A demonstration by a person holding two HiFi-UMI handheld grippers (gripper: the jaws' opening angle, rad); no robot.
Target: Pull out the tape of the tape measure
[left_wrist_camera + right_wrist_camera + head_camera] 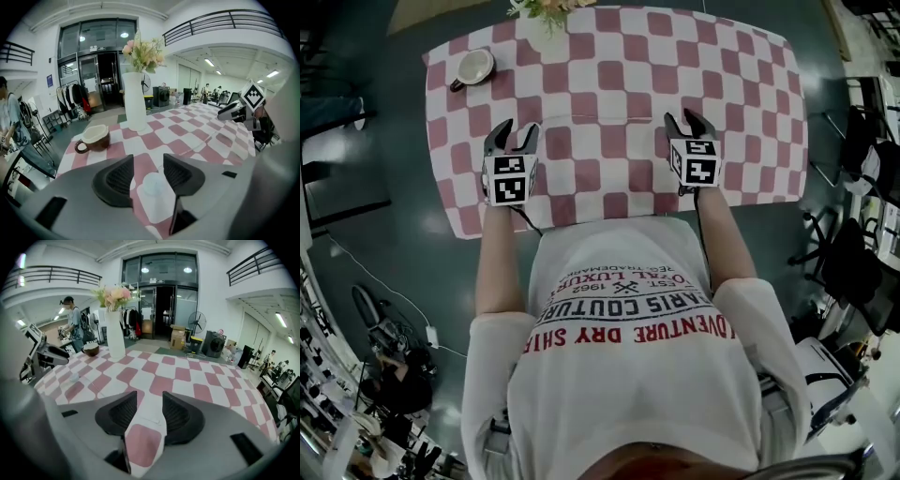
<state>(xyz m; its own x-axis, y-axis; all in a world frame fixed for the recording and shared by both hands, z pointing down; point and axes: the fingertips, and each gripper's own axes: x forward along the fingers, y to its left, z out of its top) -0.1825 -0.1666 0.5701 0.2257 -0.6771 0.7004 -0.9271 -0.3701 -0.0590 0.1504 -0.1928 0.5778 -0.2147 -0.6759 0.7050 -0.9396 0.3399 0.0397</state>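
Observation:
A small round white thing (152,184), which may be the tape measure, lies on the pink-and-white checked cloth (619,75); no pulled-out tape shows. My left gripper (514,131) is at the table's near left, open, its jaws to either side of that white thing (75,377) without pressing it. In the left gripper view the two dark pads (119,177) stand apart. My right gripper (687,122) is at the near right, open, with only cloth showing between its jaws (149,397). Each gripper shows in the other's view: the right gripper (239,110), the left gripper (44,355).
A brown cup (474,67) with a white inside stands at the far left of the table. A tall white vase (134,101) with flowers (546,7) stands at the far edge. A person (72,319) stands beyond the table; chairs and gear surround it.

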